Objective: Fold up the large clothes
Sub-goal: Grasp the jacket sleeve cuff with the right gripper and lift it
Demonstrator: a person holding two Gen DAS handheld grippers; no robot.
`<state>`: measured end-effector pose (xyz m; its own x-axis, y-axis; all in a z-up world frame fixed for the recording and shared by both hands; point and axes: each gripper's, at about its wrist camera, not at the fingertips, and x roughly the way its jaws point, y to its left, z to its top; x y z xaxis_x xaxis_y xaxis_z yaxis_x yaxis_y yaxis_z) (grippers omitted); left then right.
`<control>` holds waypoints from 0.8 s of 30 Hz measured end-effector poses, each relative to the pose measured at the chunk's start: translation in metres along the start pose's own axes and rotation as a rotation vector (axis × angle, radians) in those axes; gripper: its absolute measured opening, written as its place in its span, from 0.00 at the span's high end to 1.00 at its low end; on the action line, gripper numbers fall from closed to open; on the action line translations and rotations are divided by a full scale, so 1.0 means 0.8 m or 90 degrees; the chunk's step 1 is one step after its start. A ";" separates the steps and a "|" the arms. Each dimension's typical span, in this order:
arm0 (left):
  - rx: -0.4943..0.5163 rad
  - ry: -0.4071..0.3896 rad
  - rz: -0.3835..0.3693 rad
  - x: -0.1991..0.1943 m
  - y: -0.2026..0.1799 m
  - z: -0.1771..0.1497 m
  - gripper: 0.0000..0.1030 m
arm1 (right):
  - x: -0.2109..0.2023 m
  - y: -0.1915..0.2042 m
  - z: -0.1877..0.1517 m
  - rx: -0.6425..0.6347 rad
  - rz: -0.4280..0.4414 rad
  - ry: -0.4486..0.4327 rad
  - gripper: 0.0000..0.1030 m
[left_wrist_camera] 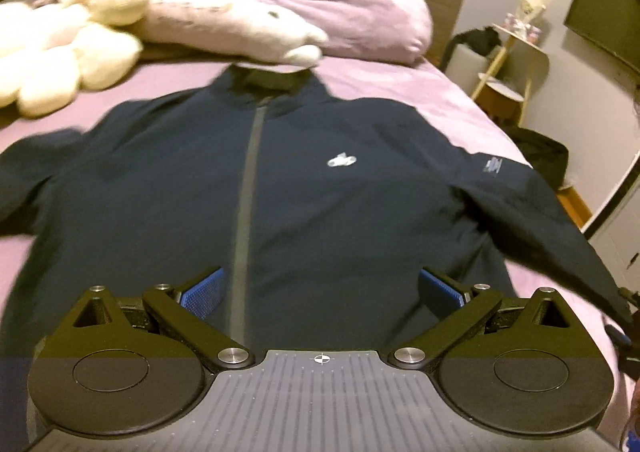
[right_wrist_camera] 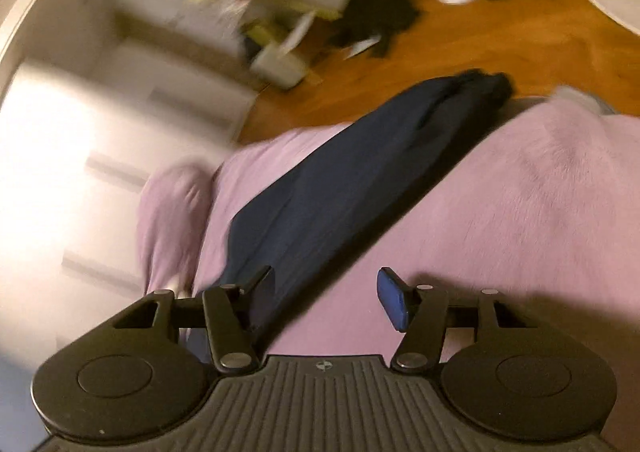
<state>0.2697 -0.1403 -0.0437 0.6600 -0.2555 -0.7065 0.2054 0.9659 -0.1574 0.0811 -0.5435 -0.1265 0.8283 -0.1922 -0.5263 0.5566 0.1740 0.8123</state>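
A dark navy zip jacket (left_wrist_camera: pixel 320 188) lies front up and spread flat on a pink bed (left_wrist_camera: pixel 420 92), collar toward the pillows, both sleeves out to the sides. My left gripper (left_wrist_camera: pixel 320 292) is open, its blue pads wide apart, above the jacket's lower hem near the zip. In the right wrist view one navy sleeve (right_wrist_camera: pixel 360 180) stretches across the bed (right_wrist_camera: pixel 520 212) to its edge, cuff hanging over. My right gripper (right_wrist_camera: pixel 326 292) is open above the sleeve's near part, left finger over the cloth, holding nothing.
Cream plush toys (left_wrist_camera: pixel 72 40) and a pink pillow (left_wrist_camera: pixel 360 16) lie at the head of the bed. A side table (left_wrist_camera: pixel 516 52) and dark bags (left_wrist_camera: pixel 544 152) stand to the right. The wooden floor (right_wrist_camera: pixel 460 44) holds boxes and dark clothing (right_wrist_camera: pixel 376 16) beyond the bed edge.
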 end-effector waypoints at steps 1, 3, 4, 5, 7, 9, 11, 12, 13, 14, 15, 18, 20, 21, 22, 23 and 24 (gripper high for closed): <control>0.008 0.002 0.001 0.019 -0.012 0.008 0.00 | 0.012 -0.008 0.005 0.024 0.000 -0.003 0.47; 0.024 0.010 0.013 0.052 -0.033 0.022 0.00 | 0.031 -0.020 0.010 0.064 0.005 -0.029 0.58; 0.031 0.014 0.016 0.065 -0.042 0.027 0.00 | 0.039 -0.023 0.014 0.072 0.006 -0.039 0.64; 0.039 0.018 0.013 0.078 -0.051 0.031 0.00 | 0.048 -0.025 0.020 0.079 0.006 -0.046 0.67; 0.048 0.026 0.009 0.101 -0.067 0.038 0.00 | 0.064 -0.025 0.030 0.080 0.005 -0.038 0.88; 0.052 0.026 0.007 0.116 -0.077 0.044 0.00 | 0.066 -0.016 0.047 0.051 0.005 -0.038 0.91; 0.053 0.021 0.012 0.128 -0.083 0.050 0.00 | 0.051 0.002 0.054 -0.022 0.010 -0.082 0.91; 0.052 0.018 0.015 0.134 -0.086 0.054 0.00 | 0.044 0.013 0.056 -0.069 0.007 -0.106 0.92; 0.052 0.018 0.017 0.142 -0.088 0.058 0.00 | 0.039 0.022 0.057 -0.107 0.011 -0.122 0.92; 0.051 0.018 0.020 0.149 -0.091 0.061 0.00 | 0.039 0.027 0.061 -0.129 0.011 -0.127 0.92; 0.050 0.018 0.022 0.156 -0.094 0.063 0.00 | 0.038 0.037 0.063 -0.154 0.007 -0.136 0.92; 0.038 0.032 0.005 0.178 -0.101 0.068 0.00 | 0.048 0.058 0.061 -0.246 -0.024 -0.163 0.92; 0.023 0.049 -0.006 0.195 -0.103 0.067 0.00 | 0.070 0.054 0.064 -0.250 -0.070 -0.137 0.92; 0.022 0.061 -0.004 0.204 -0.104 0.065 0.00 | 0.080 0.049 0.068 -0.235 -0.082 -0.121 0.92; 0.025 0.073 -0.001 0.211 -0.105 0.063 0.00 | 0.087 0.036 0.072 -0.212 -0.084 -0.103 0.92; 0.032 0.082 0.002 0.220 -0.106 0.059 0.00 | 0.088 0.027 0.073 -0.191 -0.078 -0.092 0.92; 0.038 0.093 0.006 0.229 -0.105 0.055 0.00 | 0.085 0.020 0.072 -0.173 -0.067 -0.085 0.92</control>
<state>0.4053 -0.2700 -0.1295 0.5514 -0.2329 -0.8010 0.2444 0.9632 -0.1119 0.1428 -0.6098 -0.1349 0.7593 -0.3449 -0.5519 0.6508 0.3940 0.6490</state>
